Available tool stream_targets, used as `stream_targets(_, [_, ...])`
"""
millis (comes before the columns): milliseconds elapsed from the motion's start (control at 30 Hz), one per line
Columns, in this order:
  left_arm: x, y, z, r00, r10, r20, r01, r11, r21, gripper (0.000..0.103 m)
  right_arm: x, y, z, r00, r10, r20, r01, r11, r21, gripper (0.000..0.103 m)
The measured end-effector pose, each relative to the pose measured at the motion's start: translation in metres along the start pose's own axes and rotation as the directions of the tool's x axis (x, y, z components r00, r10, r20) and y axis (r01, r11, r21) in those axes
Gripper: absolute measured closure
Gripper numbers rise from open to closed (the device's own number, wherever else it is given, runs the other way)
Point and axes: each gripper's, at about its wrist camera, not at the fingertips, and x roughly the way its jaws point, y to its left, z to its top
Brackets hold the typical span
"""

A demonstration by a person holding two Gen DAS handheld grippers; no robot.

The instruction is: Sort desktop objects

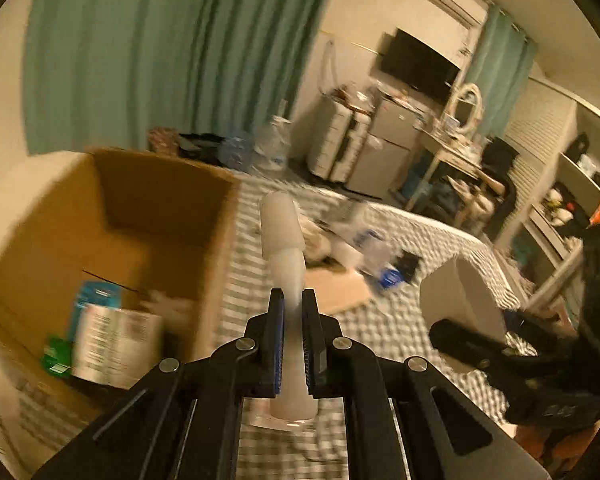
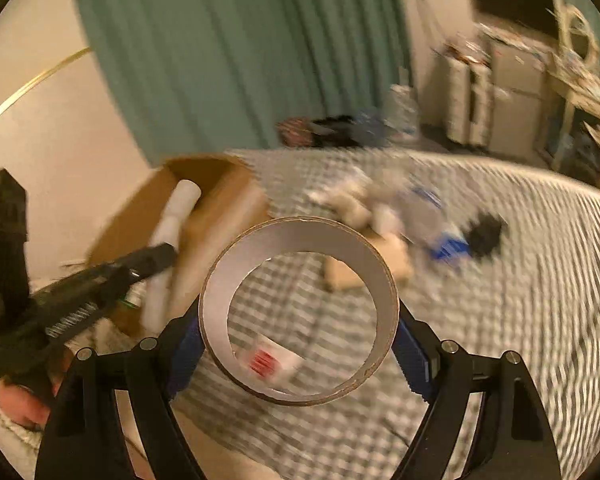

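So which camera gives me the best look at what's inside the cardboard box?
The left wrist view. It looks down into the open cardboard box, showing a blue packet, a green item and a white printed package on its floor. The right wrist view sees the box only side-on, partly behind the left claw and its white bottle.

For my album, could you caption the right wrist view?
Right gripper holds a tape roll above the checked cloth, cardboard box at left.

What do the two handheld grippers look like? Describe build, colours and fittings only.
Both match: the left gripper and the right gripper have matte black angular linkage arms with cut-out slots, round silver pivot pins and blue ridged pads lining the black fingers. No cables or sleeves are visible.
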Motion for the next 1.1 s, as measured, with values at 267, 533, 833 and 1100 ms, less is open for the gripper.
stream_targets(267, [0.002, 0.099, 0.007, 0.988, 0.147, -0.047, -0.15, 0.986, -0.076, 0.096, 0.077, 0.103, 0.05, 0.992, 0.108, -0.068, -0.115, 0.987, -0.108, 0.021])
stream_targets(533, [0.014, 0.129, -0.002, 0.98, 0.187, -0.074, -0.191, 0.98, -0.053, 0.062, 0.132, 0.115, 0.072, 0.976, 0.187, -0.114, -0.19, 0.982, -0.013, 0.011])
stream_targets(833, [0.001, 0.087, -0.007, 0.982, 0.186, -0.024, -0.186, 0.982, -0.011, 0.029, 0.053, 0.043, 0.056, 0.999, 0.027, 0.035, -0.028, 1.0, 0.005, 0.011])
stream_targets(1100, [-0.008, -0.024, -0.041, 0.997, 0.062, 0.045, -0.063, 0.998, 0.02, 0.0, -0.007, -0.081, -0.024, 0.984, -0.175, -0.004, 0.174, 0.974, 0.146, 0.011])
